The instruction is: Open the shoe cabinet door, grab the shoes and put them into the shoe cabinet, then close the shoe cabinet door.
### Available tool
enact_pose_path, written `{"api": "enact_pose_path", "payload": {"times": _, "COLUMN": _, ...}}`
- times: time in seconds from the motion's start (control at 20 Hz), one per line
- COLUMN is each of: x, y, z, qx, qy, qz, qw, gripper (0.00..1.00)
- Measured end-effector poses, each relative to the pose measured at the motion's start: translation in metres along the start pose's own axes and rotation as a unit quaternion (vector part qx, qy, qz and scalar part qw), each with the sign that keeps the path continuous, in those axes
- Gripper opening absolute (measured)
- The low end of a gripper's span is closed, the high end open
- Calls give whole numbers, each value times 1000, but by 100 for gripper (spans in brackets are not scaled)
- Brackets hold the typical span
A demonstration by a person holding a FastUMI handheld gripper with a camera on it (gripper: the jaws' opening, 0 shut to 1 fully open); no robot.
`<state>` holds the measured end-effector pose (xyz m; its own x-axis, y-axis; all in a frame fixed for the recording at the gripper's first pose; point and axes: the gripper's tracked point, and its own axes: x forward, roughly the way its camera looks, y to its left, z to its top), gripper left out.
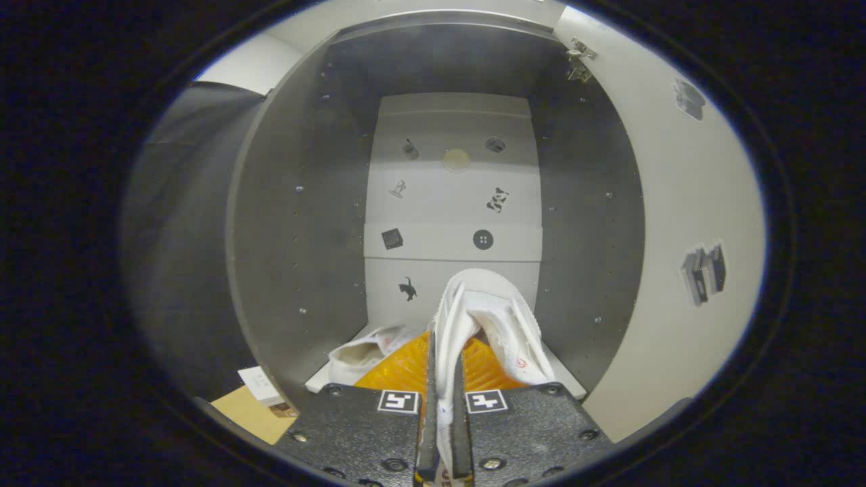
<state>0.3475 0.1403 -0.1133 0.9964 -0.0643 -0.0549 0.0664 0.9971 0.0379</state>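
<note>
Gripper view: white-panelled shoe cabinet door point(676, 223) is swung open. One white fabric shoe point(362, 355) lies inside the cabinet; 2nd white shoe point(487, 325) is pinched by the near-closed claw point(443, 379), held at the opening. Placing & door closing remain.

A staged booth standing in for a home entryway

A shoe cabinet point(298, 223) is standing open with its door point(670, 223) swung aside on a metal hinge point(579, 59), small picture stickers point(703, 274) are dotting the door and the back panel point(453, 203), black cloth point(183, 223) is hanging beside it, and a small box point(260, 385) is lying on a tan surface point(249, 412).
</note>
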Motion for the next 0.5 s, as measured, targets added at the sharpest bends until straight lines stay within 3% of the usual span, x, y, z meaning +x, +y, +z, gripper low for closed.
{"api": "enact_pose_path", "payload": {"times": 0.5, "x": 108, "y": -12, "z": -11, "qx": -5, "qy": 25, "qz": -26, "qw": 999, "gripper": 12}}
